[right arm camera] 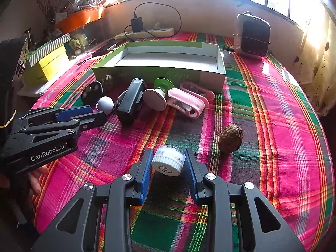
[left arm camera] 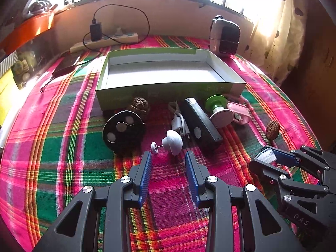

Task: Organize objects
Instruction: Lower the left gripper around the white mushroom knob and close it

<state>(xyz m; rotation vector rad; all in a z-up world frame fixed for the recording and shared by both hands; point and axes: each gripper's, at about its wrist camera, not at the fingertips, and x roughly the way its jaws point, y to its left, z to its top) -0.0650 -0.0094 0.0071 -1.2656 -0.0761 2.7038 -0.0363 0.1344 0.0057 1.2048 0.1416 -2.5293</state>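
My left gripper [left arm camera: 168, 156] is open and empty, low over the plaid cloth, with a white mushroom-shaped knob [left arm camera: 173, 141] just ahead of its fingertips. Around the knob lie a black disc with round metal pieces [left arm camera: 124, 130], a black rectangular device [left arm camera: 200, 124], a green and white spool [left arm camera: 218, 111], pink clips [right arm camera: 187, 103] and a walnut [left arm camera: 139, 106]. Behind them stands an open green and white box [left arm camera: 168, 94] with nothing in it. My right gripper [right arm camera: 169, 160] is shut on a small white-capped jar [right arm camera: 168, 161], next to a second walnut [right arm camera: 230, 138].
A power strip with a black charger and cable [left arm camera: 105, 40] lies behind the box. A dark boxy appliance [left arm camera: 224, 37] stands at the back right, a curtain [left arm camera: 279, 42] hangs on the right. Yellow and striped boxes [right arm camera: 48, 63] sit off the cloth's left side. A hand [right arm camera: 36, 180] shows under the left gripper.
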